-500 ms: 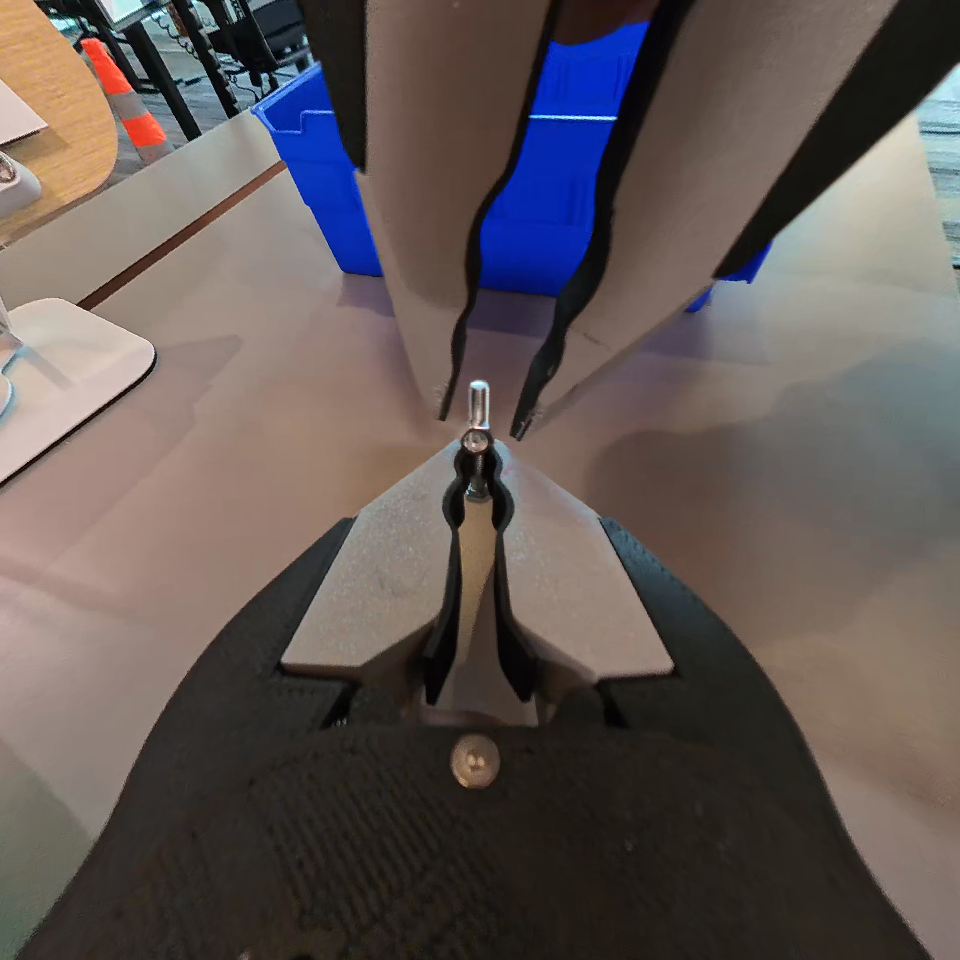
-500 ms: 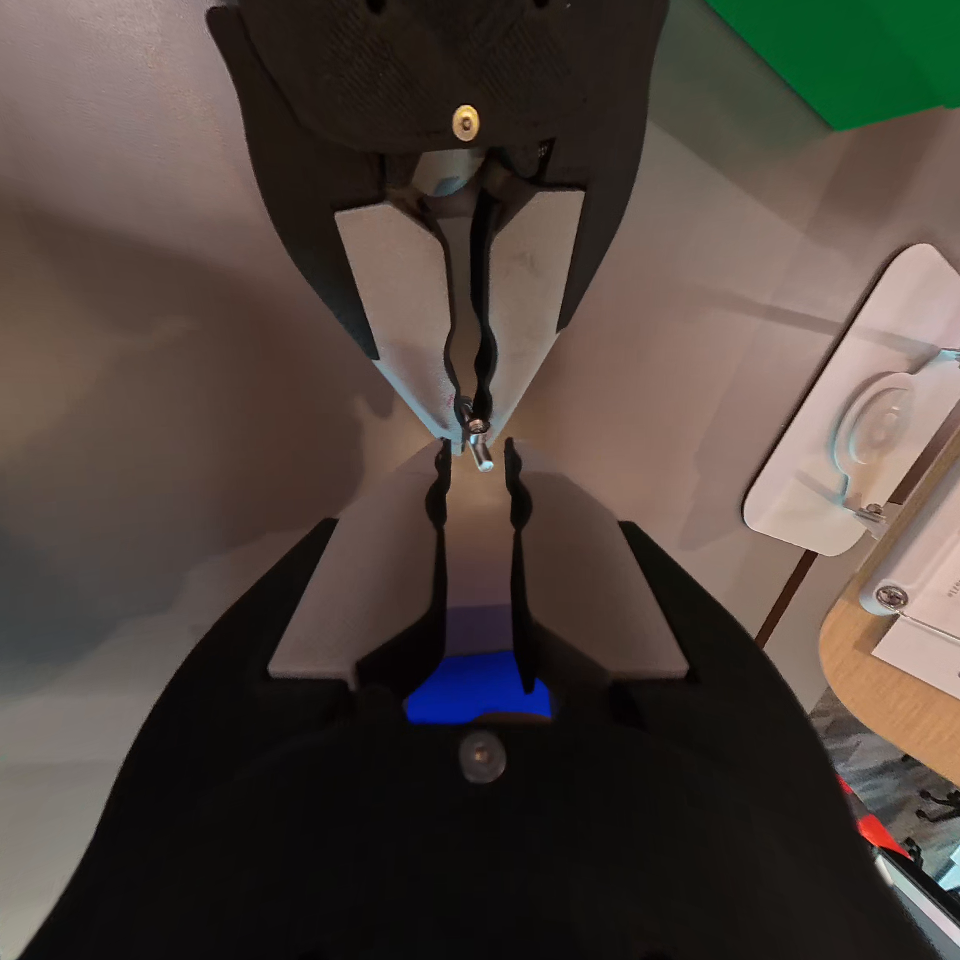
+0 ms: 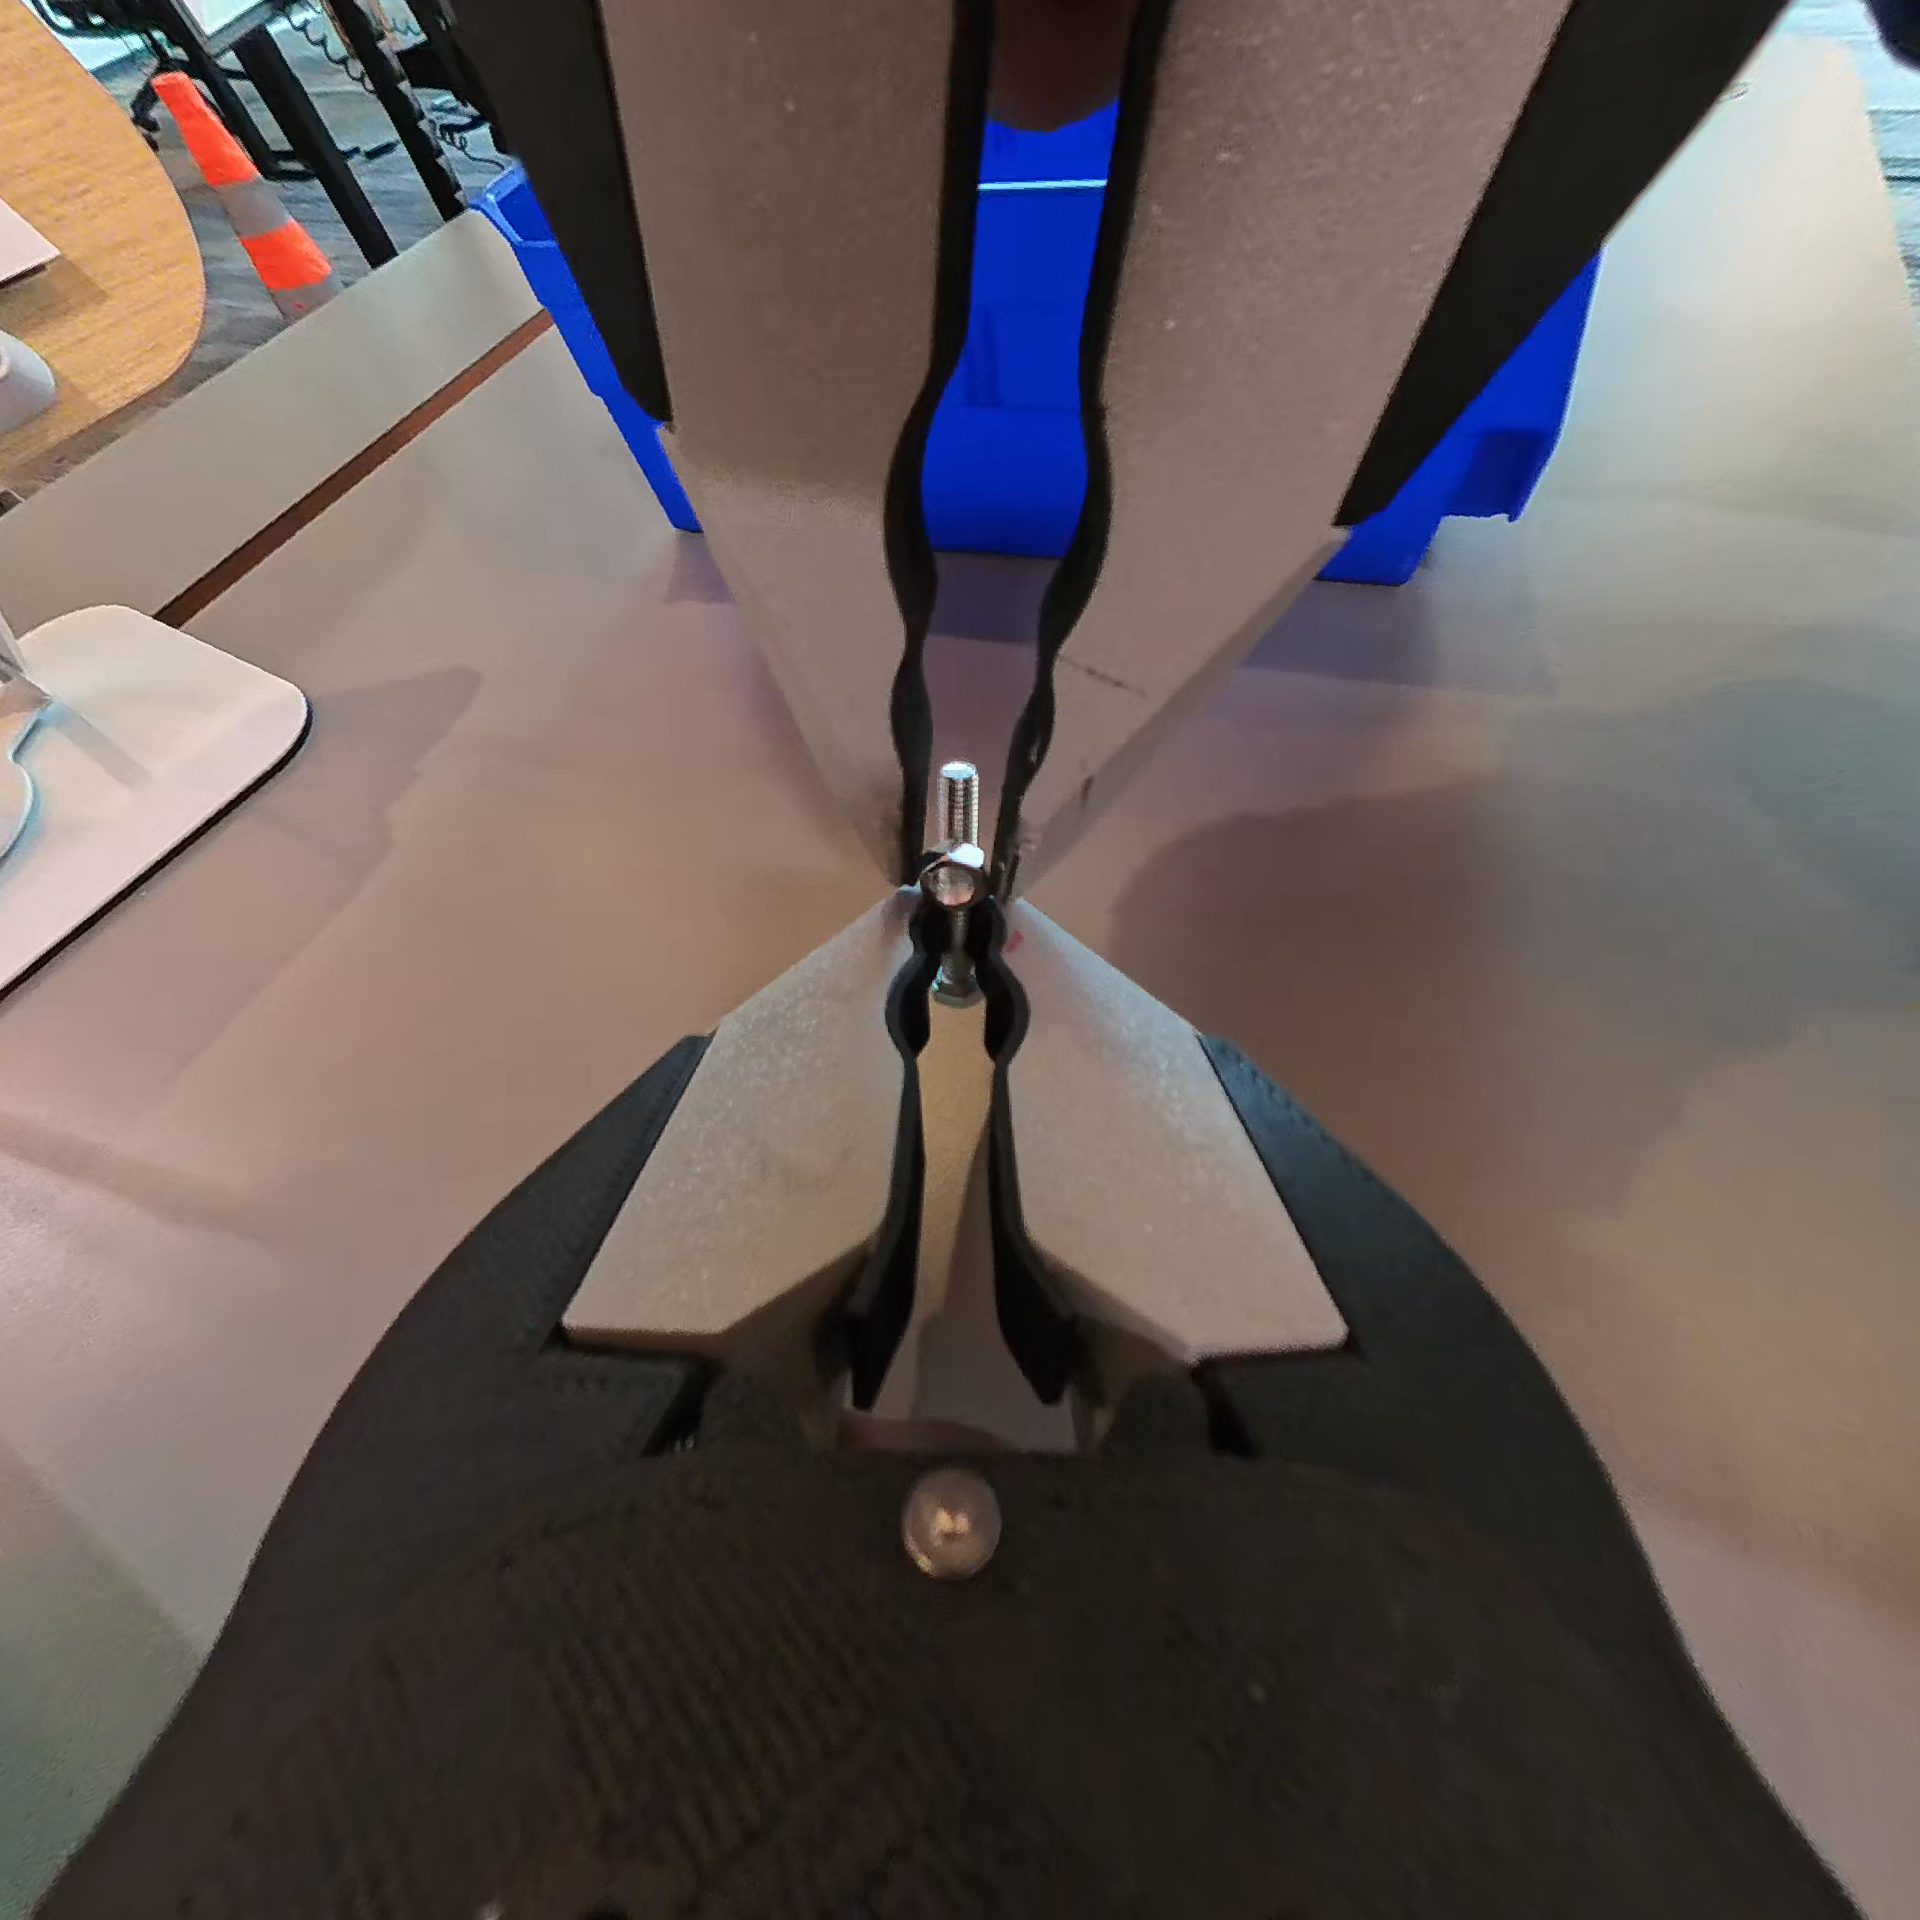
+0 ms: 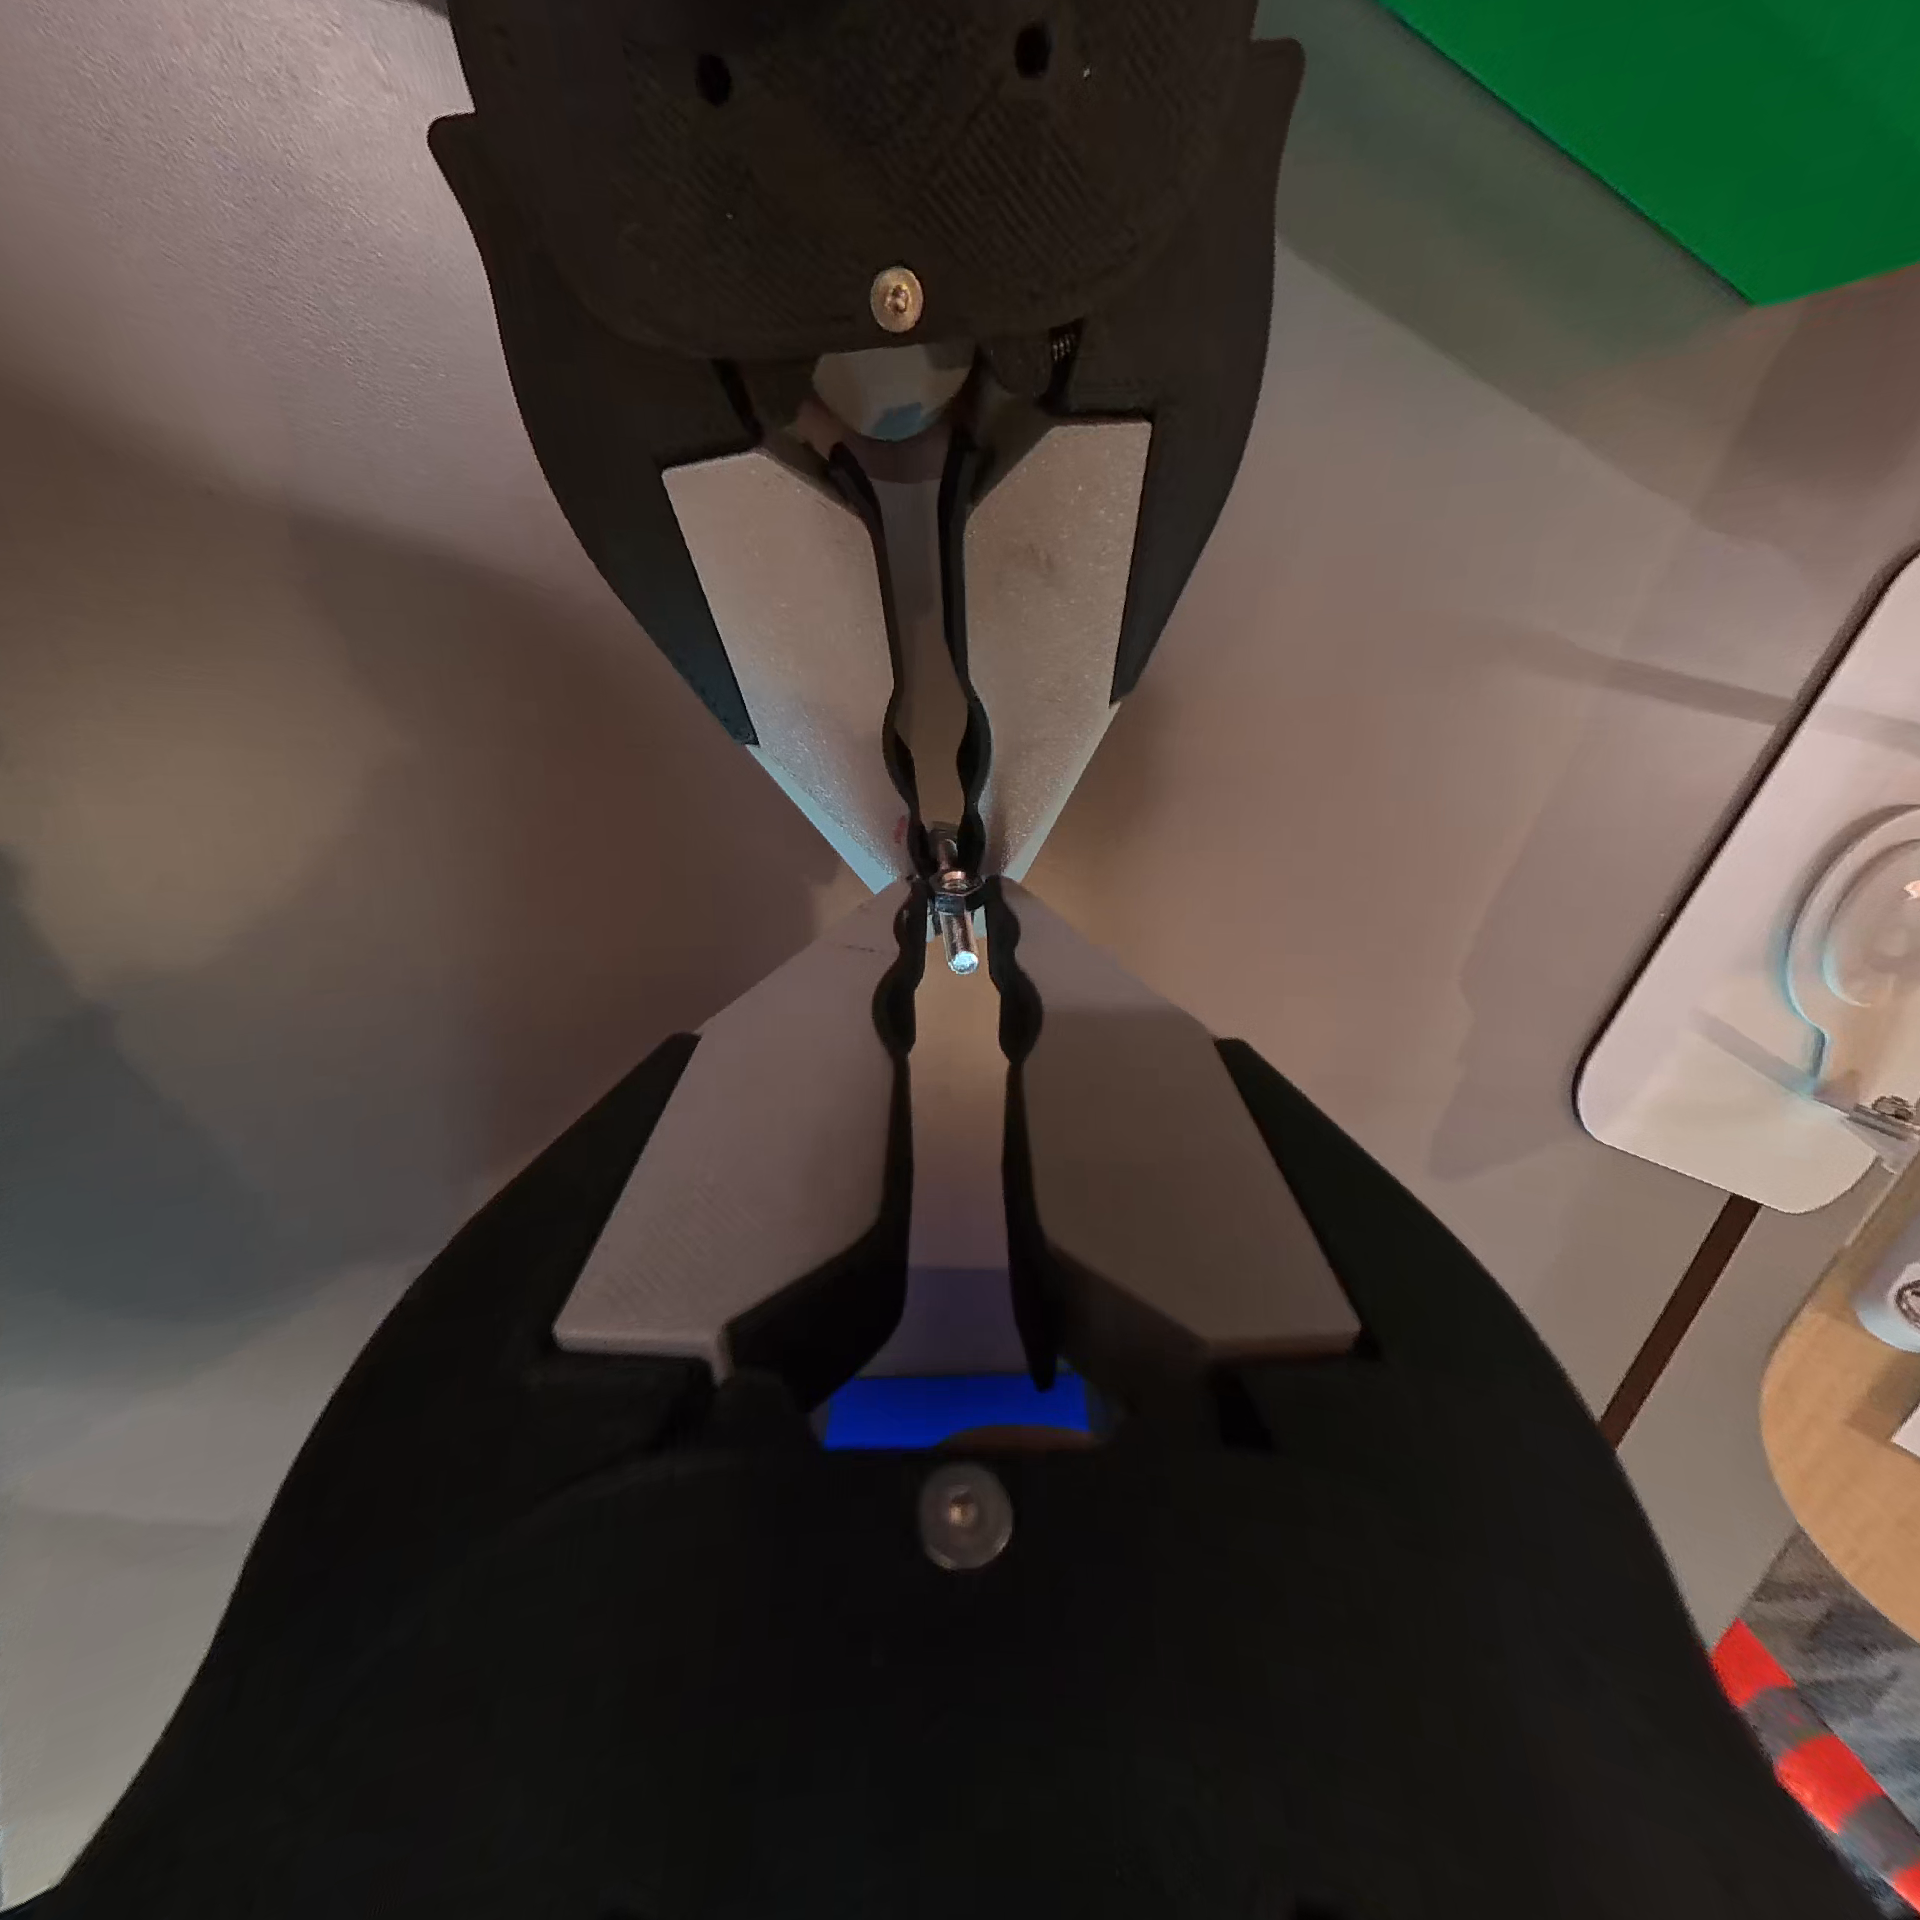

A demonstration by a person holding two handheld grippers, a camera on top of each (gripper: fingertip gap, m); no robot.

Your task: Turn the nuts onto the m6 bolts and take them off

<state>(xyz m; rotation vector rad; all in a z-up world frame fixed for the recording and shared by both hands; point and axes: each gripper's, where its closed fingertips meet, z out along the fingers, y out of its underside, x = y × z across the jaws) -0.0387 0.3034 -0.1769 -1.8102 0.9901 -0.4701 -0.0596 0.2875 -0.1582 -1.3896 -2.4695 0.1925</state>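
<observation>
since half a second ago the right gripper (image 3: 961, 857) is closing in, its tips now pinching the nut (image 3: 953, 871) on the bolt (image 3: 956, 805). left gripper (image 3: 954, 930) is clamping the bolt's lower shank above the table (image 3: 416, 831). at twelve o'clock beyond, a blue bin (image 3: 997, 457) is sitting, contents hidden.

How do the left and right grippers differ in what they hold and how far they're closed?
The left gripper is shut on the bolt's head end, fingers nearly together; the right gripper's fingers stand wider, seemingly pinching the nut. The bolt's free threaded end lies between the right fingers, not the left. Both meet tip to tip above the table.
</observation>
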